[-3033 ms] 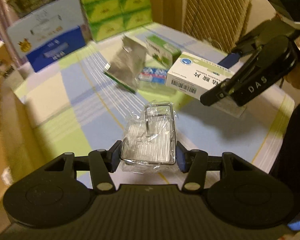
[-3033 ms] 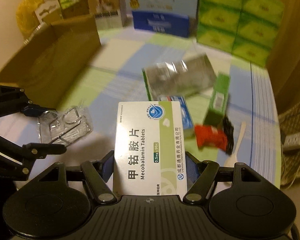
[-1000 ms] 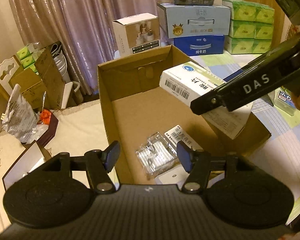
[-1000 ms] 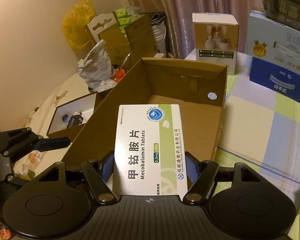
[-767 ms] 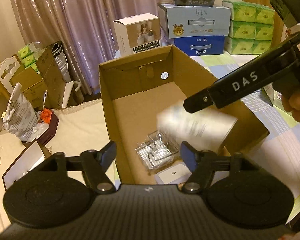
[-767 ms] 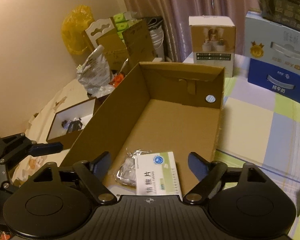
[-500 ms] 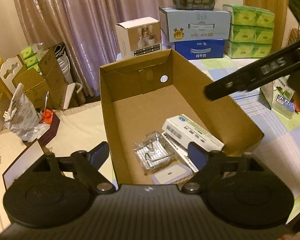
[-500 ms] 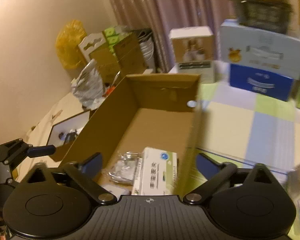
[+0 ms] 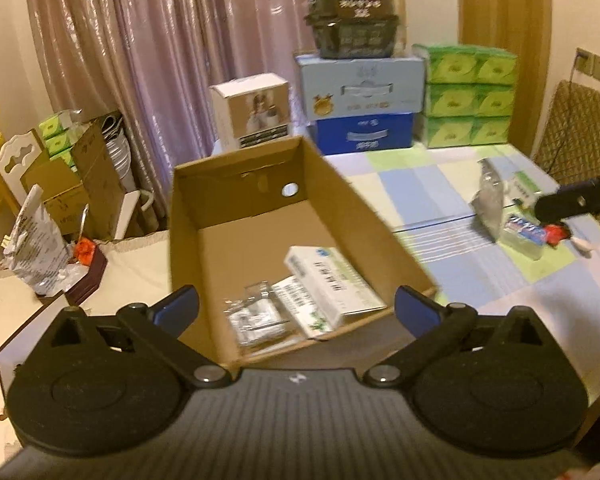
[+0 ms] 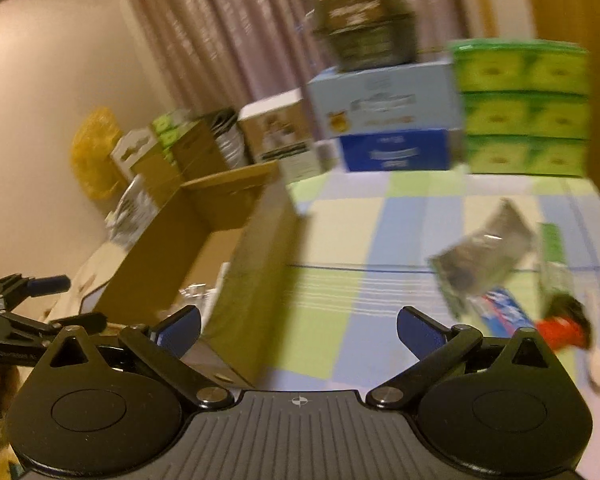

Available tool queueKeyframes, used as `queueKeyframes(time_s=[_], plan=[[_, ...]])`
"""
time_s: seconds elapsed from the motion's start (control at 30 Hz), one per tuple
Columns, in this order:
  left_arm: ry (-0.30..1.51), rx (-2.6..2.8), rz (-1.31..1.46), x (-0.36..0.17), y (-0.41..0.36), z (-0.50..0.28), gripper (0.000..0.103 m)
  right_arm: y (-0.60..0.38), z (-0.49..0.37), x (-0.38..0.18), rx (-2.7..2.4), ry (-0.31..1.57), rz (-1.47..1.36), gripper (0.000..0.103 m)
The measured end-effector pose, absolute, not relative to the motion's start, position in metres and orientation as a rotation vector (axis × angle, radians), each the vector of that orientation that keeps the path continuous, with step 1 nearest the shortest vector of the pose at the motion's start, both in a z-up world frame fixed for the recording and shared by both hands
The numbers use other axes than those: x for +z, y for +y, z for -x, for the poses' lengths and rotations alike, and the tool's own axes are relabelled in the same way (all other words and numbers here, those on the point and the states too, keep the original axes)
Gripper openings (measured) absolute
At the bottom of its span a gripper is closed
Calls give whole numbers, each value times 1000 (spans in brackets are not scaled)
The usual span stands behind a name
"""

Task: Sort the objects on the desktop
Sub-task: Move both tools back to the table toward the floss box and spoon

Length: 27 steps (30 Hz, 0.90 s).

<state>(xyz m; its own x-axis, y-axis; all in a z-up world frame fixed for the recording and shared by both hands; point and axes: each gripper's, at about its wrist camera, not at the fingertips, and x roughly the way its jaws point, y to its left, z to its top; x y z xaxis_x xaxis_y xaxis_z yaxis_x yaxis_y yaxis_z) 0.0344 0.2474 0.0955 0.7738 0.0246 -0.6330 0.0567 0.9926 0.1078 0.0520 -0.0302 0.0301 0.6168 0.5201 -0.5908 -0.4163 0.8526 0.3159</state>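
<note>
With the left gripper (image 9: 296,310) opening on nothing and the right gripper (image 10: 299,330) wide and empty, the silvery foil pouch (image 10: 486,256) on the tabletop (image 10: 340,236) looks light, crinkly and slippery, best pinched at an edge; its print is too blurred to read.

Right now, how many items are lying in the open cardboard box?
3 that I can make out: the white medicine box, a flat barcoded pack under its left edge, and the clear plastic packet at the near left. The near wall may hide more.
</note>
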Motion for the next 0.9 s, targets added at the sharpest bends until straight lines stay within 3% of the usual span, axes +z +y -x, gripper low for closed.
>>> queueKeyframes(time_s=[0.53, 0.9], plan=[[669, -231, -87, 93, 116, -27, 102, -181, 27, 26, 174, 606, -92, 101], [732, -351, -136, 64, 47, -48, 102, -250, 17, 19, 80, 667, -152, 101]])
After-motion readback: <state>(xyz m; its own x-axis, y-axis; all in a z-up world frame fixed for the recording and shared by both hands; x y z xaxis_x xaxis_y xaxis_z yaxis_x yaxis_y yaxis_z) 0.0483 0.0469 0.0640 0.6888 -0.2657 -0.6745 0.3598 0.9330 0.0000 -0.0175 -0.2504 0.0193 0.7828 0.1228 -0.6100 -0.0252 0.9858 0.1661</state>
